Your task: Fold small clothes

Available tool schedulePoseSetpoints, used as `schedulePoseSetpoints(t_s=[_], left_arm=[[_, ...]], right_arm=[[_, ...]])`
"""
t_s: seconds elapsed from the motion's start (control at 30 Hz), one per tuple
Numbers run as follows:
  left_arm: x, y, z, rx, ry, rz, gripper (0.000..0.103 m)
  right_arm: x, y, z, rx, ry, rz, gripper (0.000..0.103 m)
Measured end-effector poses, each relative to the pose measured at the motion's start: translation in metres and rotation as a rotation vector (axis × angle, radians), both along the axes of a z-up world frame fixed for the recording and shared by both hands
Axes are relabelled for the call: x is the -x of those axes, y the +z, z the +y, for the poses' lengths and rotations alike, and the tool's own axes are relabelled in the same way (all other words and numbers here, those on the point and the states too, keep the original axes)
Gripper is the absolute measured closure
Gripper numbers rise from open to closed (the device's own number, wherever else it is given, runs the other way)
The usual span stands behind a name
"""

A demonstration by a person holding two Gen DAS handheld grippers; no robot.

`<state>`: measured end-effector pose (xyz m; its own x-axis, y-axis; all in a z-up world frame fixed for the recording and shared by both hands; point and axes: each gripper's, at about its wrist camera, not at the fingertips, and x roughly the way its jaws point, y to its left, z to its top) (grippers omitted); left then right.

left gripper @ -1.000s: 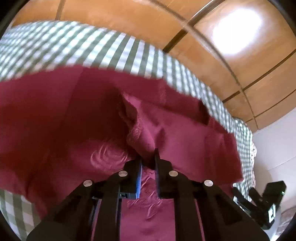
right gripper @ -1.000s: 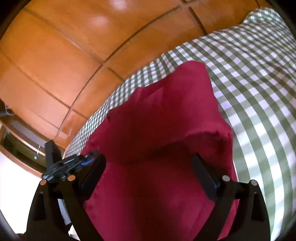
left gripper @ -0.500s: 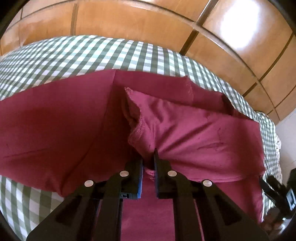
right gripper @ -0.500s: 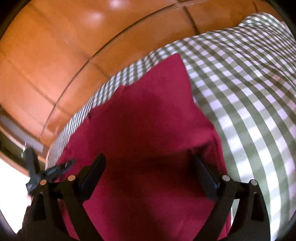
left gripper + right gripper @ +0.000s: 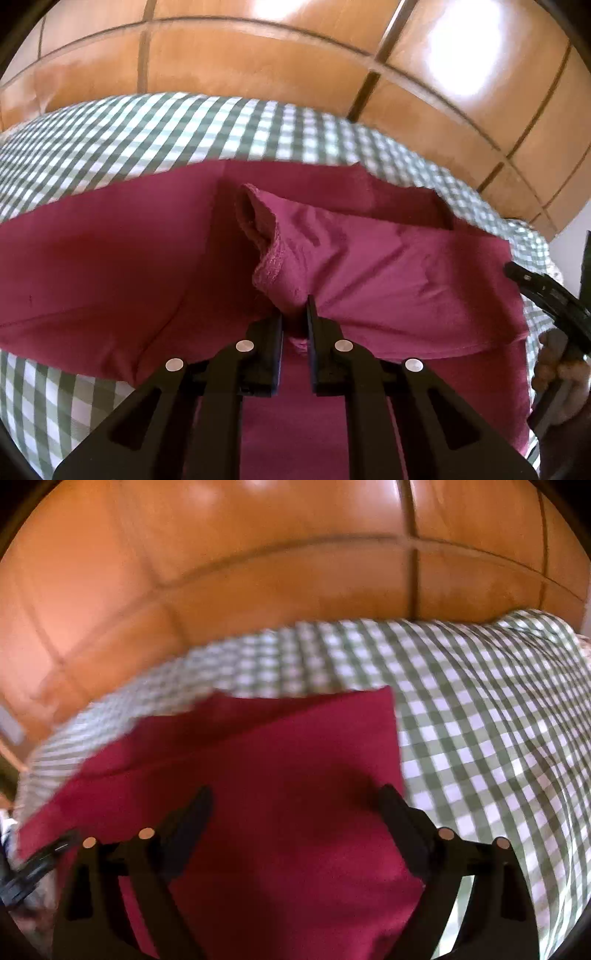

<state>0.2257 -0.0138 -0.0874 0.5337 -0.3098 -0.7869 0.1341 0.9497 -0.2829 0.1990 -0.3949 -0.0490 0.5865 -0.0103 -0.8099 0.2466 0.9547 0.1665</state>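
Observation:
A dark red garment (image 5: 110, 266) lies spread on a green-and-white checked cloth (image 5: 155, 133). My left gripper (image 5: 294, 314) is shut on a bunched fold of the red garment, with a hemmed edge (image 5: 271, 258) rising just beyond the fingertips. In the right wrist view the same red garment (image 5: 295, 775) lies flat under my right gripper (image 5: 295, 805), which is open and empty above it. The right gripper also shows at the right edge of the left wrist view (image 5: 546, 295).
The checked cloth (image 5: 498, 720) covers the table and runs on to the right of the garment. Orange floor tiles (image 5: 258, 55) lie beyond the table's far edge. A hand (image 5: 561, 362) holds the other gripper at the right.
The left gripper has kept its hold on the fold and carried it so the garment lies flatter. The right gripper has swung, so the garment's corner now points right.

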Motion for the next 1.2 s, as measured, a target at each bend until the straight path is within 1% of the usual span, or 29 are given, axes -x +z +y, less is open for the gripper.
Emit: schedulePoseSetpoints(t_s=[0.03,0.07,0.1,0.13,0.2,0.3,0.33,0.37,0.43,0.47,0.53,0.57,0.63,0.7,0.77,0.83,0.9,0.93,1.0,1.03,1.07,1.1,1.2], left_arm=[[-0.003,-0.007,0.001,-0.006,0.008,0.018,0.089],[-0.005,-0.012,0.003,-0.001,0.013,0.018,0.088],[-0.006,-0.014,0.003,0.003,0.017,0.008,0.088],[-0.005,-0.014,0.002,-0.002,0.018,-0.001,0.088],[-0.002,-0.011,0.001,-0.017,0.022,-0.013,0.088],[0.004,-0.006,0.006,-0.011,0.049,-0.009,0.076],[0.008,-0.003,0.011,-0.010,0.068,-0.008,0.062],[0.015,0.002,0.018,-0.015,0.103,-0.018,0.042],[0.027,0.012,0.036,0.003,0.160,-0.047,0.030],[0.032,0.016,0.045,0.011,0.182,-0.053,0.029],[0.043,0.021,0.074,0.012,0.264,-0.048,0.028],[0.047,0.021,0.091,0.031,0.297,-0.036,0.028],[0.057,0.020,0.121,0.058,0.365,-0.020,0.028],[0.070,0.020,0.152,0.068,0.431,-0.013,0.028],[0.082,0.018,0.185,0.083,0.502,-0.009,0.028],[0.096,0.014,0.224,0.104,0.601,0.003,0.028],[0.107,0.012,0.255,0.135,0.675,0.010,0.028],[0.116,0.011,0.276,0.153,0.733,0.006,0.028],[0.127,0.011,0.303,0.175,0.798,-0.001,0.028],[0.133,0.011,0.319,0.191,0.837,-0.006,0.027],[0.136,0.011,0.329,0.211,0.854,-0.010,0.024],[0.139,0.011,0.341,0.235,0.872,-0.013,0.023],[0.141,0.010,0.370,0.308,0.904,-0.022,0.023]], right_arm=[[0.002,-0.012,-0.006,0.013,-0.014,0.023,0.015],[0.002,-0.021,-0.009,0.032,-0.027,0.038,0.013],[0.002,-0.028,-0.013,0.011,-0.025,0.026,0.012],[0.006,-0.029,-0.016,-0.003,-0.029,-0.007,0.012],[0.008,-0.030,-0.017,0.009,-0.030,-0.011,0.011],[0.008,-0.030,-0.016,0.028,-0.025,-0.013,0.010],[0.008,-0.030,-0.016,0.026,-0.025,-0.013,0.010],[0.008,-0.030,-0.016,0.030,-0.025,-0.011,0.010],[0.009,-0.029,-0.012,0.052,-0.032,-0.002,0.006],[0.012,-0.029,-0.008,0.062,-0.036,0.001,0.002],[0.023,-0.013,-0.004,0.057,-0.045,-0.006,0.003],[0.030,-0.008,-0.003,0.053,-0.043,-0.013,0.003],[0.048,0.005,0.007,0.075,-0.025,-0.046,0.003],[0.069,0.016,0.023,0.110,0.007,-0.078,0.002],[0.084,0.019,0.040,0.135,0.058,-0.084,0.002],[0.099,0.017,0.061,0.166,0.118,-0.073,0.002],[0.113,0.008,0.080,0.163,0.167,-0.050,0.002],[0.116,0.004,0.086,0.155,0.182,-0.039,0.002],[0.122,-0.009,0.101,0.155,0.214,-0.008,0.002],[0.124,-0.015,0.108,0.171,0.221,0.002,0.002],[0.127,-0.018,0.111,0.187,0.218,-0.005,0.002],[0.128,-0.019,0.113,0.198,0.214,-0.012,0.002],[0.127,-0.022,0.109,0.154,0.209,-0.002,0.002]])
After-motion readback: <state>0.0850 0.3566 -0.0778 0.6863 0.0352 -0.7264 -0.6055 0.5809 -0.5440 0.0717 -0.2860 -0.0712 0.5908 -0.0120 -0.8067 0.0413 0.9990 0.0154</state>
